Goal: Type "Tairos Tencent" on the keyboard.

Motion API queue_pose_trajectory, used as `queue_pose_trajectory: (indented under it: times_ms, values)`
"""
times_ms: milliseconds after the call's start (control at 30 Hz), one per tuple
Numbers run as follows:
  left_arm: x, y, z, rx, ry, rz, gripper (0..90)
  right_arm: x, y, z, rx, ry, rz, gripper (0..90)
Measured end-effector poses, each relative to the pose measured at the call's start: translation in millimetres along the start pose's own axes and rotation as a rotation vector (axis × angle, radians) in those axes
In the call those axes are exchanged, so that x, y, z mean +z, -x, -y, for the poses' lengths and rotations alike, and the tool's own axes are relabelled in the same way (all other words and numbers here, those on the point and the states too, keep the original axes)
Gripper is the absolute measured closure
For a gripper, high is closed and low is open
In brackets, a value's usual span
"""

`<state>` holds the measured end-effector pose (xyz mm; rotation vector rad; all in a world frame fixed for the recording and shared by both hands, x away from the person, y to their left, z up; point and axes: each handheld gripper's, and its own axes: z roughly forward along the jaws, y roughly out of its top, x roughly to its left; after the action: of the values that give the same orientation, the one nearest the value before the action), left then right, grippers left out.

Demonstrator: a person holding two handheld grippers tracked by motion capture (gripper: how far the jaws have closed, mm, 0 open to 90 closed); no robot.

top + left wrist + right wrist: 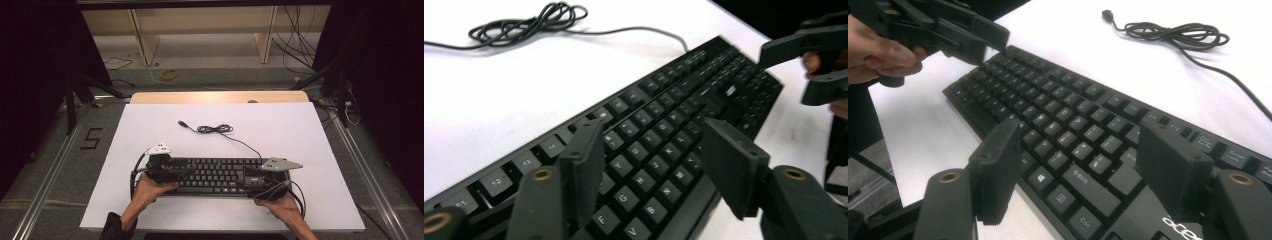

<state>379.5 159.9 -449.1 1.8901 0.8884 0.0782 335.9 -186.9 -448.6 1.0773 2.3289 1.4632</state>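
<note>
A black keyboard (215,175) lies lengthwise on the white table near the front edge. Its thin cable (215,129) runs back to a loose coil and a plug. My left gripper (161,169) is at the keyboard's left end. In the left gripper view it (654,135) stands open, hovering over the letter keys (664,115) with nothing between the pads. My right gripper (265,181) is at the right end. In the right gripper view it (1079,135) is also open above the bottom key rows (1058,110), holding nothing. Each gripper view shows the other gripper farther off.
The white table top (300,130) has bare room behind and on both sides of the keyboard. The coiled cable (534,22) lies behind the keyboard's middle. Dark stand legs (75,85) and floor cables surround the table; a wooden shelf (200,30) is at the back.
</note>
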Motion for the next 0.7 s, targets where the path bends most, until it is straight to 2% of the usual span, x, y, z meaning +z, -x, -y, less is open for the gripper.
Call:
queue_pose_trajectory:
  times_ms: [333,533,700]
  values:
    - [-20.9,5.5,12.3,0.003,0.066,0.030,34.9,-14.5,2.4,8.9,0.006,0.026,0.012,35.1]
    - [-30.4,8.3,22.8,0.005,0.081,0.023,32.0,-23.8,3.5,15.3,0.007,0.037,0.022,34.5]
    - [-36.5,10.0,31.2,-0.008,0.096,0.021,30.2,-31.1,4.8,20.4,0.008,0.052,0.033,34.1]
